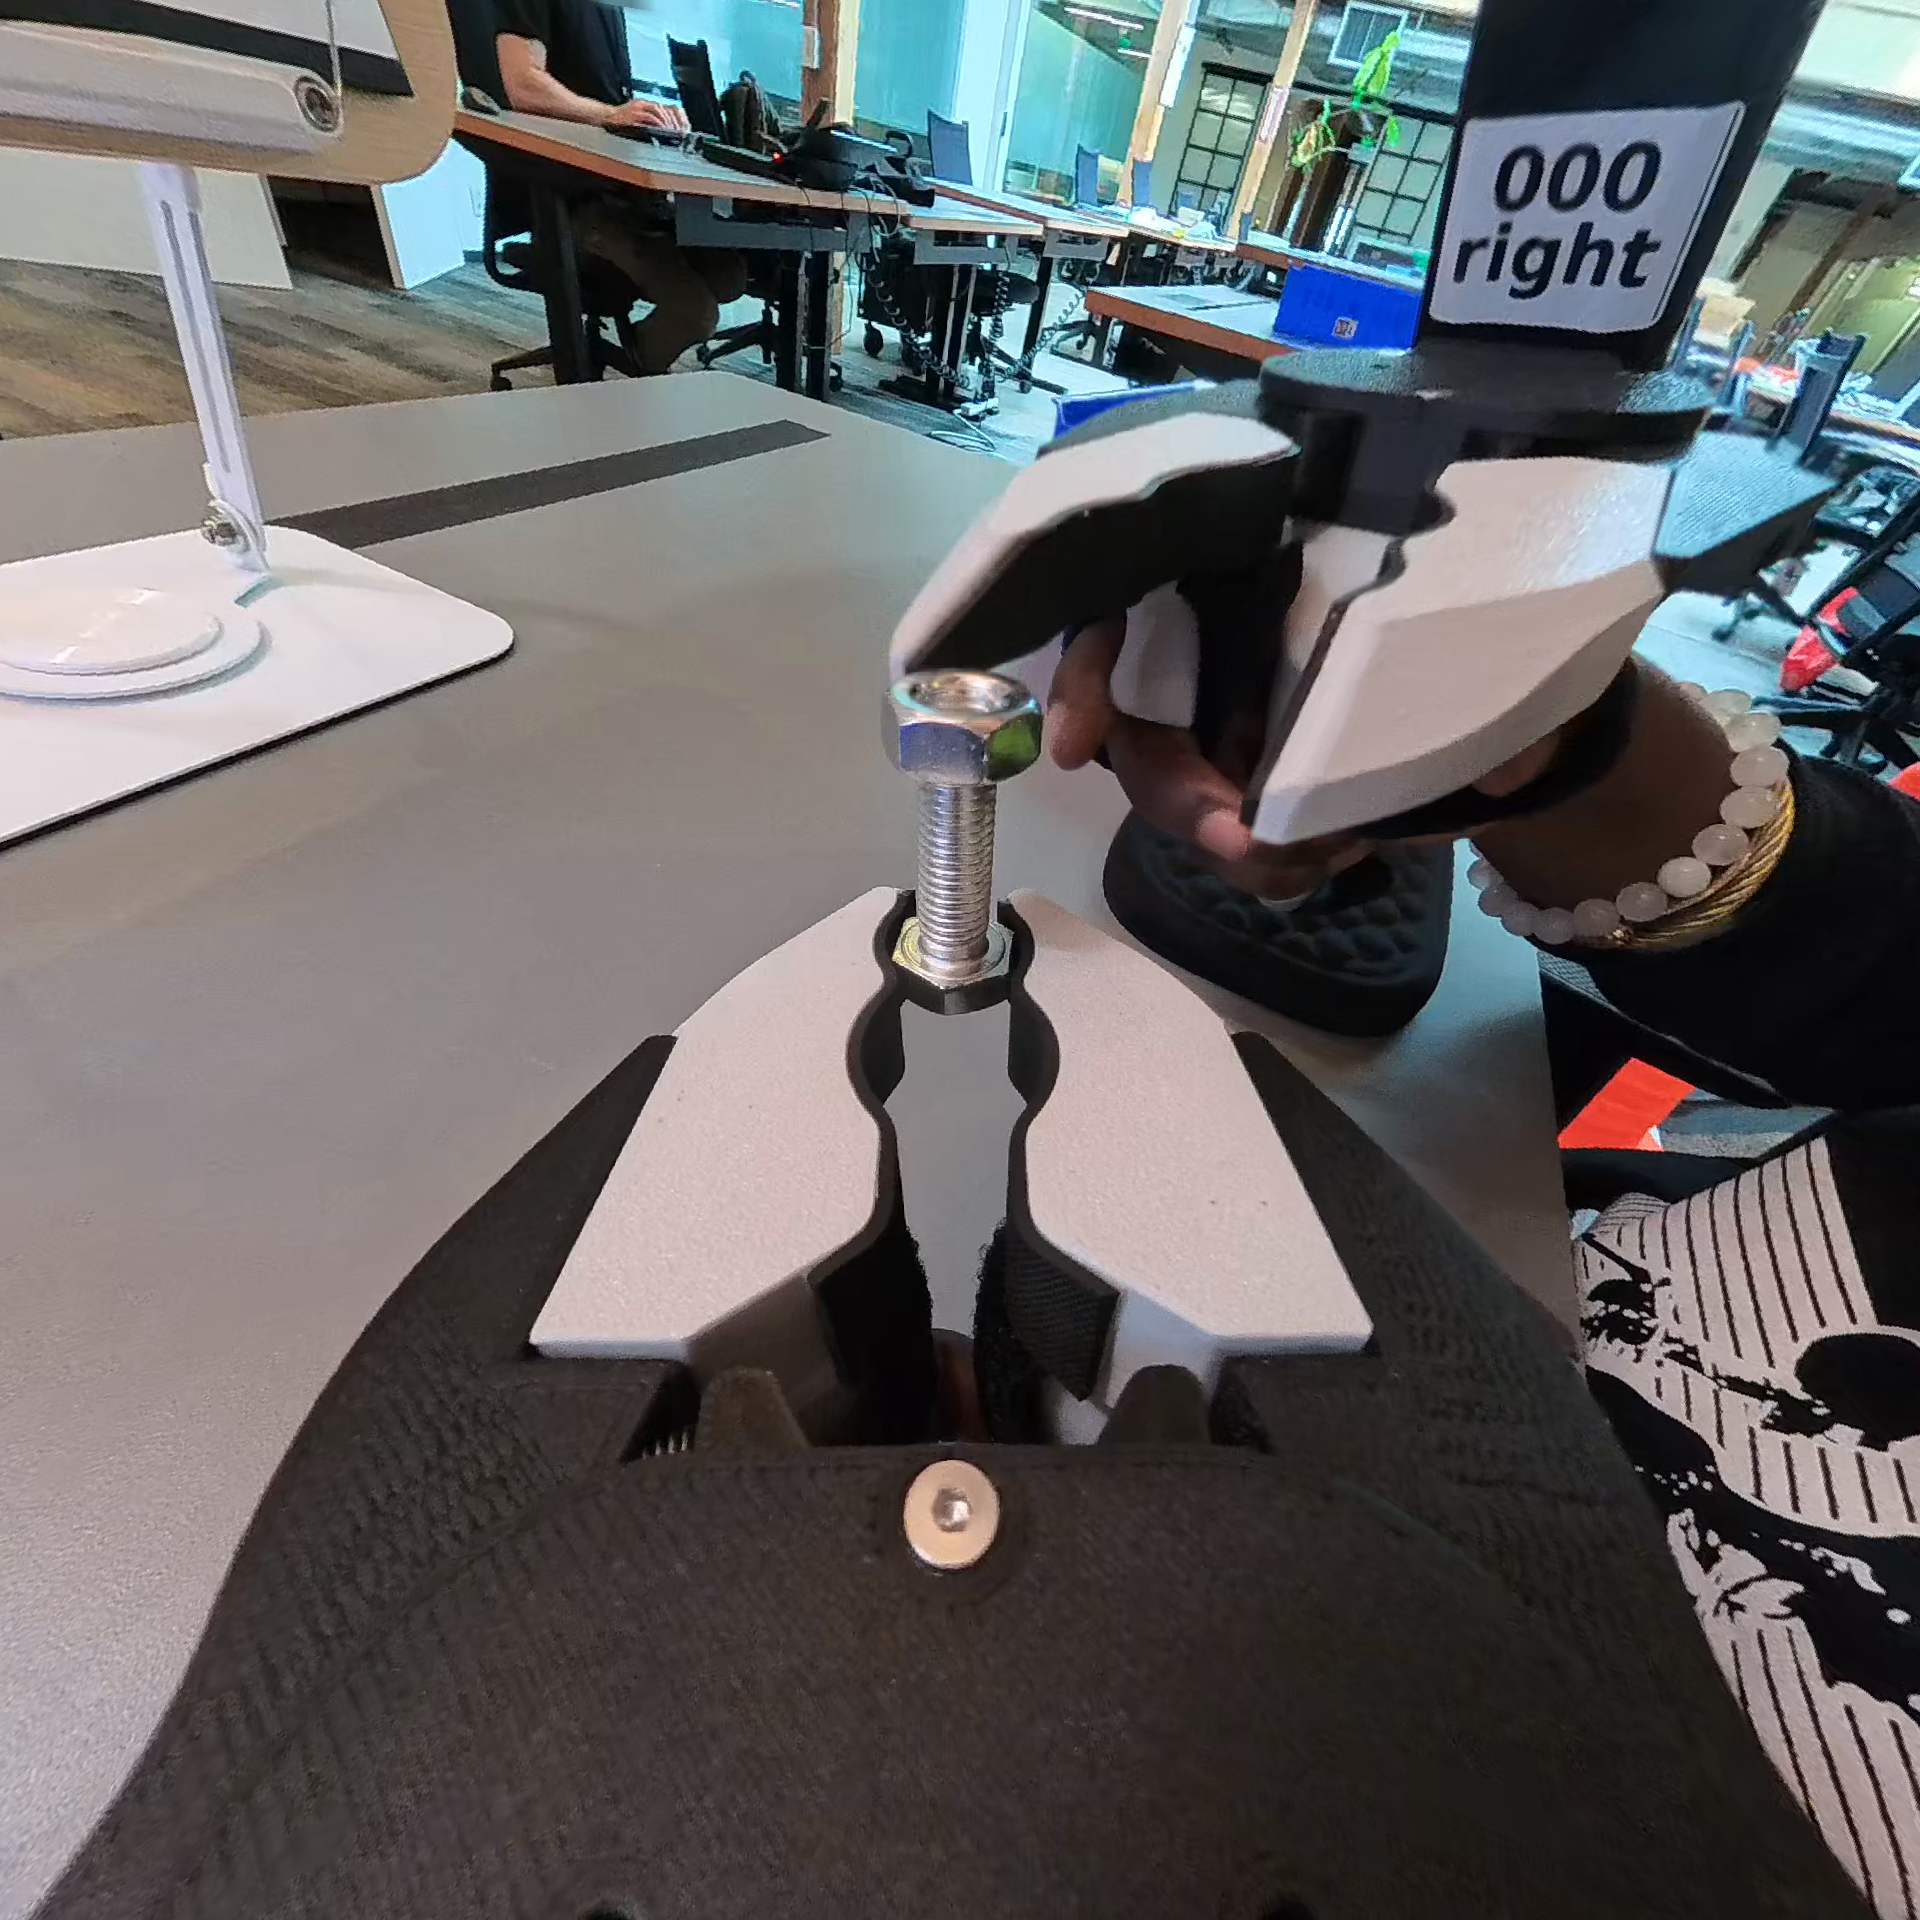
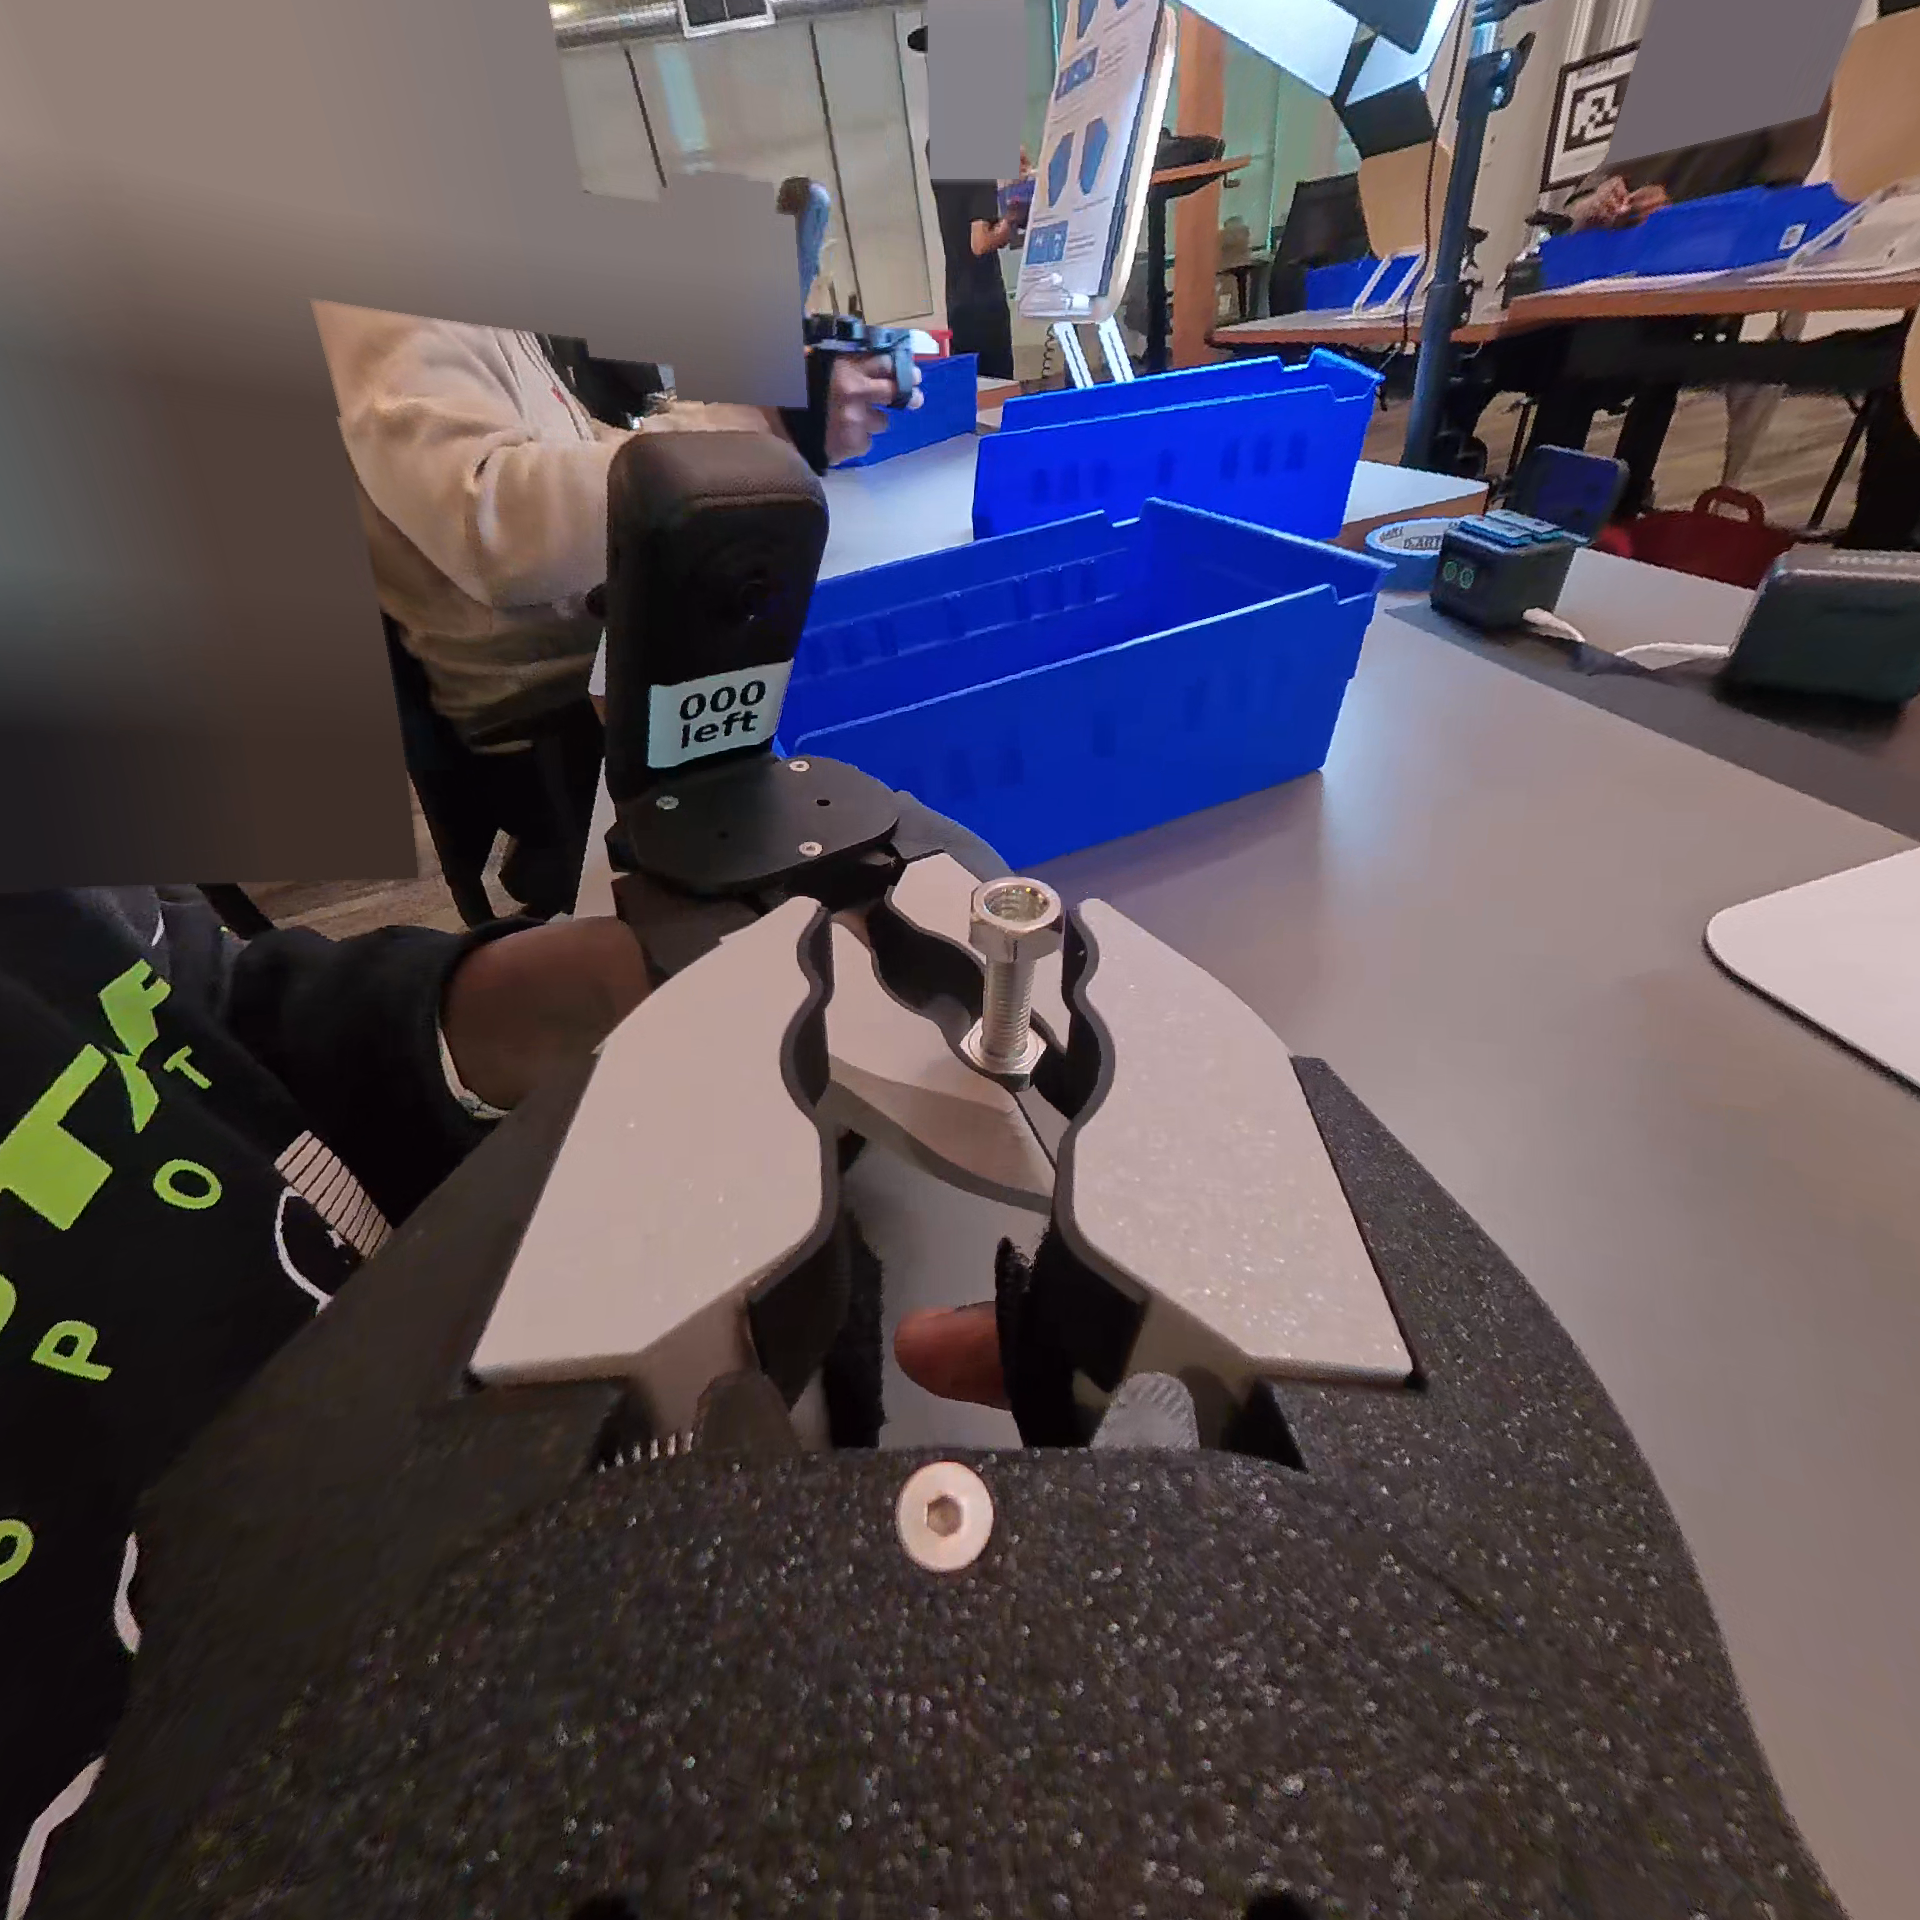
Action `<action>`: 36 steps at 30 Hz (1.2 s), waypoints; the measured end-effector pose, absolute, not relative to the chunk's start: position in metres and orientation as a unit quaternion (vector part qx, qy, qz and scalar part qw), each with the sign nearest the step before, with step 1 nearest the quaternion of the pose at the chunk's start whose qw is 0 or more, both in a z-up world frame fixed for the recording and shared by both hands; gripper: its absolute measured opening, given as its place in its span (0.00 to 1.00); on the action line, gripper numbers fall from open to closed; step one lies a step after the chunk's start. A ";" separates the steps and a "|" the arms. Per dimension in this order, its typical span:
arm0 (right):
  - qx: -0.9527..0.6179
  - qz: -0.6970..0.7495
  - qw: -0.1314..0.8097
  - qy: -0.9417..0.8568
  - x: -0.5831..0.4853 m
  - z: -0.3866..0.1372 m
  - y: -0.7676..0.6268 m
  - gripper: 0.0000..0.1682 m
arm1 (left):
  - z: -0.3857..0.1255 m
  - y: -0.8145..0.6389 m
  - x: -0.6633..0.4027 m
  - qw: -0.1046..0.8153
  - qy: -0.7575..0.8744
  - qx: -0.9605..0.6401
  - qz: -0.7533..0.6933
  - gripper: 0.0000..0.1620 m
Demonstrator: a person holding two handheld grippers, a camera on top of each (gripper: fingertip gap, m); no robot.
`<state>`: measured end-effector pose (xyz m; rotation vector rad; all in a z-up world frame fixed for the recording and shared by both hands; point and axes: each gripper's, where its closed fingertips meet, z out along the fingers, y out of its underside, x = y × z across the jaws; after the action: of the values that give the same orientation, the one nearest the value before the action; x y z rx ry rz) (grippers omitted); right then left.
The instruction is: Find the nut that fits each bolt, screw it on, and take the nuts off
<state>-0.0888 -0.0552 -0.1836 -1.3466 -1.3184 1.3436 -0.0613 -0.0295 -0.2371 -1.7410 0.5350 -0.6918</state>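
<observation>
A silver bolt [image 1: 954, 862] stands upright above the grey table [image 1: 520, 935], hex head down. My left gripper [image 1: 956, 940] is shut on the bolt's head. A silver nut [image 1: 961, 727] sits at the top of the thread. My right gripper [image 1: 1081, 743] is open; one fingertip [image 1: 914, 649] is right at the nut's top edge, the other is well off to the right. In the right wrist view the nut [image 2: 1015, 914] lies between my right gripper's [image 2: 948, 920] spread fingers, closer to the right one. The left gripper [image 2: 1023, 1081] holds the bolt [image 2: 1006, 997] from below.
A white stand with a flat base [image 1: 260, 644] is at the left of the table. A black padded rest [image 1: 1299, 935] lies under the hand holding the right gripper. Blue bins [image 2: 1091, 675], small devices [image 2: 1507, 561] and a white mat [image 2: 1829, 956] sit farther off. The gap from one gripper's tips to the other's is roughly 6 cm.
</observation>
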 end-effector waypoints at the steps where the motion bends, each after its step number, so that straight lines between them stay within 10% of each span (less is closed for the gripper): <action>1: -0.534 0.531 0.400 -0.522 -0.088 -0.185 -0.055 0.25 | -0.237 -0.030 -0.061 0.562 0.228 -0.739 -0.293 0.10; 9: -0.530 0.539 0.417 -0.505 -0.077 -0.182 -0.054 0.14 | -0.237 -0.029 -0.062 0.561 0.224 -0.741 -0.294 0.10; 16: -0.533 0.549 0.404 -0.501 -0.090 -0.186 -0.054 0.28 | -0.239 -0.029 -0.060 0.558 0.232 -0.743 -0.289 0.10; 24: -0.527 0.551 0.421 -0.492 -0.075 -0.183 -0.057 0.12 | -0.239 -0.029 -0.061 0.559 0.228 -0.743 -0.291 0.10; 30: -0.519 0.543 0.435 -0.497 -0.089 -0.185 -0.053 0.29 | -0.240 -0.033 -0.055 0.555 0.253 -0.738 -0.289 0.10; 36: -0.523 0.540 0.433 -0.497 -0.081 -0.189 -0.057 0.23 | -0.241 -0.032 -0.057 0.554 0.246 -0.741 -0.290 0.09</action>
<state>-0.0808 -0.0566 -0.1889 -1.3028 -1.2387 1.3453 -0.0569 -0.0319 -0.2409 -1.7502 0.5813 -0.6862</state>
